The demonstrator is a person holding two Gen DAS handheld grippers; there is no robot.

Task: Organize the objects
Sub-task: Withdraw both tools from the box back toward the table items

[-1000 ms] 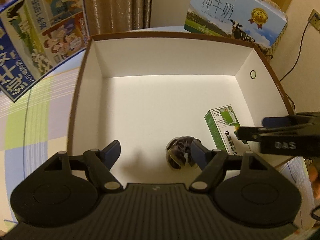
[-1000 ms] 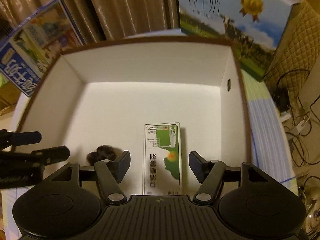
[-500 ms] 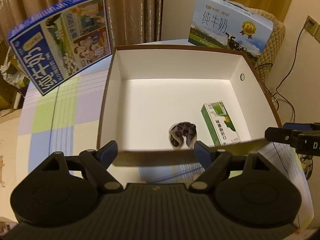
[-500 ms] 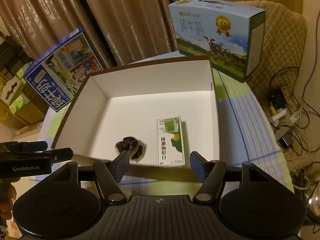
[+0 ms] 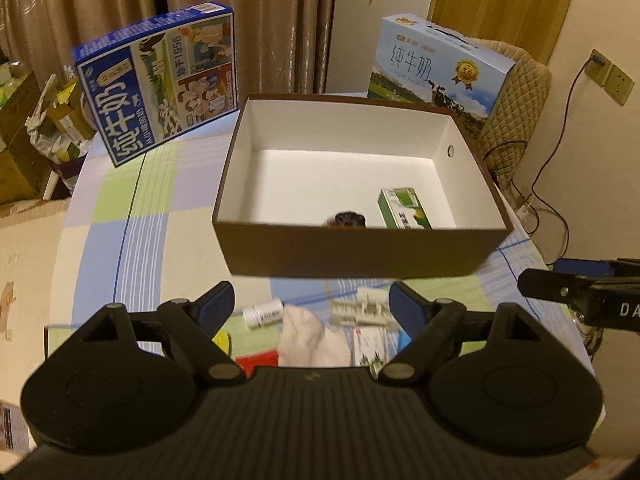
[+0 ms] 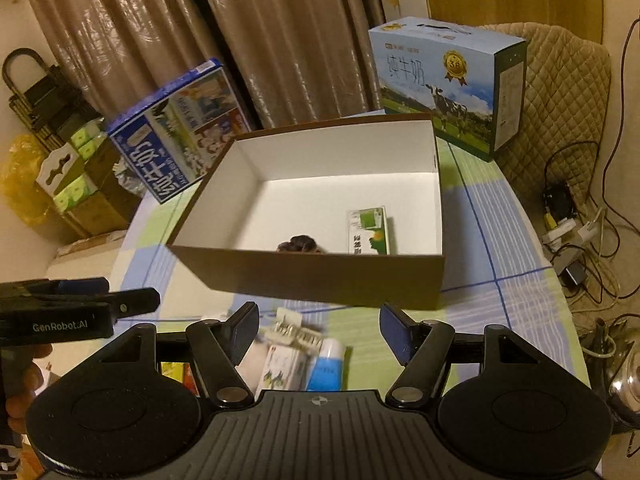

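The table under my grippers wears a checked cloth of green, blue and cream. The brown cardboard box with its white inside sits mid-table and is my landmark. Behind the box to its left stands a dark blue milk carton case, tilted; behind it to the right stands a light blue milk case with a cow and a gold medal. Inside the box, against the near wall, a green and white small carton lies flat toward the right side, and a dark scrunchie lies just left of it, half hidden by the wall.

My left gripper and my right gripper both hang in front of the box, each with jaws apart and nothing between the pads. Below them, in front of the box, lie a white cloth, a small white bottle, a white blister pack and a blue and white tube, all close together.
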